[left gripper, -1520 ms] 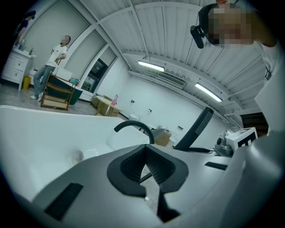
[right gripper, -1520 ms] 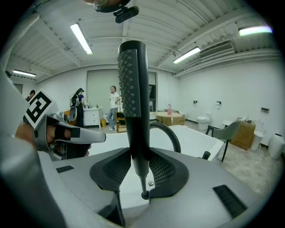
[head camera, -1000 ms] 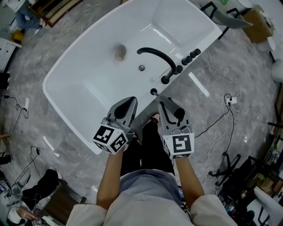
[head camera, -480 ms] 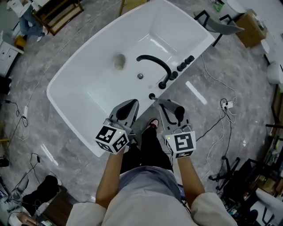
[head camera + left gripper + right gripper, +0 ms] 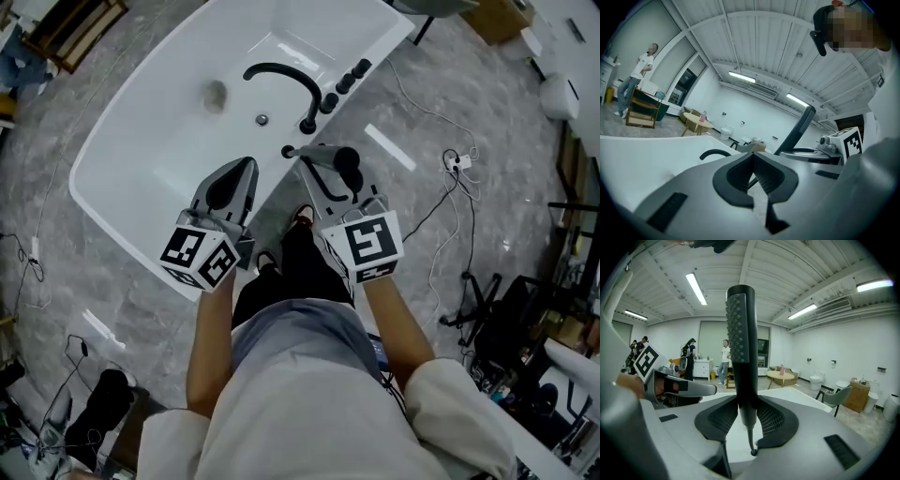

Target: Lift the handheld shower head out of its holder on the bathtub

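The black handheld shower head (image 5: 740, 348) stands upright between the jaws of my right gripper (image 5: 743, 416), which is shut on its handle; a thin hose end hangs below. In the head view the shower head (image 5: 345, 164) lies in the right gripper (image 5: 317, 167), just beside the small black holder (image 5: 289, 150) on the rim of the white bathtub (image 5: 169, 159). My left gripper (image 5: 241, 173) hovers over the tub's near rim, shut with nothing in it. From the left gripper view (image 5: 752, 171) the shower head (image 5: 799, 129) shows at the right.
A black curved spout (image 5: 281, 75) and a row of black knobs (image 5: 347, 75) sit on the tub's right rim; a drain (image 5: 216, 94) lies inside. Cables (image 5: 450, 216) trail on the grey floor at right. People stand far off in the room (image 5: 724, 359).
The head camera has swung, so the tub sits higher and further left in view. Both grippers appear larger and closer, lifted up; the right one still holds the shower head.
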`<act>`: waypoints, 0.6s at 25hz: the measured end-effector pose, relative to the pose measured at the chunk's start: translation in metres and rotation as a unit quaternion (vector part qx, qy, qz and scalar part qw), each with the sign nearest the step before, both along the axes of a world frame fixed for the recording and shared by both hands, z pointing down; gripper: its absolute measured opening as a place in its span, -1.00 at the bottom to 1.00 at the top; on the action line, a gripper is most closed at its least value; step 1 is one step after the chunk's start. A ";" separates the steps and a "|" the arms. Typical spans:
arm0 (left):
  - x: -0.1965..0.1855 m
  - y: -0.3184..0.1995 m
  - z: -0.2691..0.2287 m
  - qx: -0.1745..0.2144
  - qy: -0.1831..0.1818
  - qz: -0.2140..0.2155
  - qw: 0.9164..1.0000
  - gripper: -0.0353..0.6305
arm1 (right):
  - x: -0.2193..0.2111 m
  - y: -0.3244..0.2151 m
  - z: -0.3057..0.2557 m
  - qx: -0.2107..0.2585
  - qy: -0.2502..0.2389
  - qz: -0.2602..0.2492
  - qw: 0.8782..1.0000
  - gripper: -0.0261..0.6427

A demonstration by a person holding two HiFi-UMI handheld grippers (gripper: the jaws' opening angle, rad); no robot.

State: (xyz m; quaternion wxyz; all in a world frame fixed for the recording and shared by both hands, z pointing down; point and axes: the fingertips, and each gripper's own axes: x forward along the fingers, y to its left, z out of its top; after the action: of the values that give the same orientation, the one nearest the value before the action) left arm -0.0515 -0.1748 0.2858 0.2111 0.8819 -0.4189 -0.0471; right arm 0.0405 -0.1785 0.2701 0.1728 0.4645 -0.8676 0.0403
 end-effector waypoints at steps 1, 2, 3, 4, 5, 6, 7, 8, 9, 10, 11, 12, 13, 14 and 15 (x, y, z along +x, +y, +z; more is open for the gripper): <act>0.003 0.002 -0.002 0.002 0.001 0.002 1.000 -0.88 | 0.001 0.003 -0.003 0.002 0.002 -0.001 1.000 -0.50; 0.005 0.004 -0.004 0.005 0.002 0.004 1.000 -0.88 | 0.003 0.005 -0.007 0.004 0.003 -0.002 1.000 -0.50; 0.007 0.006 -0.007 0.007 0.004 0.006 1.000 -0.88 | 0.004 0.008 -0.011 0.007 0.003 -0.002 1.000 -0.50; 0.009 0.009 -0.009 0.009 0.005 0.008 1.000 -0.88 | 0.005 0.011 -0.014 0.009 0.002 -0.002 1.000 -0.50; 0.010 0.011 -0.011 0.011 0.006 0.009 1.000 -0.88 | 0.006 0.014 -0.018 0.011 0.000 0.000 1.000 -0.50; 0.012 0.013 -0.014 0.013 0.007 0.010 1.000 -0.88 | 0.007 0.016 -0.021 0.014 -0.002 0.001 1.000 -0.50; 0.013 0.015 -0.017 0.015 0.008 0.011 1.000 -0.88 | 0.009 0.018 -0.024 0.016 -0.004 0.002 1.000 -0.50; 0.014 0.016 -0.019 0.018 0.009 0.012 1.000 -0.88 | 0.011 0.019 -0.026 0.018 -0.005 0.004 1.000 -0.50; 0.016 0.017 -0.022 0.021 0.011 0.012 1.000 -0.88 | 0.012 0.020 -0.028 0.019 -0.008 0.006 1.000 -0.50; 0.017 0.017 -0.025 0.024 0.012 0.012 1.000 -0.88 | 0.014 0.020 -0.030 0.021 -0.011 0.008 1.000 -0.50; 0.017 0.017 -0.028 0.026 0.013 0.012 1.000 -0.88 | 0.015 0.021 -0.032 0.024 -0.014 0.010 1.000 -0.50; 0.017 0.017 -0.031 0.028 0.014 0.012 0.999 -0.88 | 0.016 0.021 -0.035 0.026 -0.016 0.013 0.999 -0.51; 0.017 0.018 -0.033 0.031 0.016 0.011 0.999 -0.88 | 0.016 0.022 -0.037 0.029 -0.016 0.015 0.999 -0.51; 0.017 0.019 -0.035 0.033 0.017 0.010 0.999 -0.88 | 0.016 0.024 -0.038 0.030 -0.015 0.016 0.999 -0.51; 0.017 0.020 -0.036 0.034 0.019 0.010 0.999 -0.88 | 0.016 0.025 -0.038 0.029 -0.014 0.017 0.999 -0.51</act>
State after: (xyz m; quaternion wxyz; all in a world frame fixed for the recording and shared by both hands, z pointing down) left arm -0.0348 -0.1544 0.2495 0.1893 0.8917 -0.4040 -0.0762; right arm 0.0566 -0.1533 0.2320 0.1460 0.4836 -0.8627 0.0244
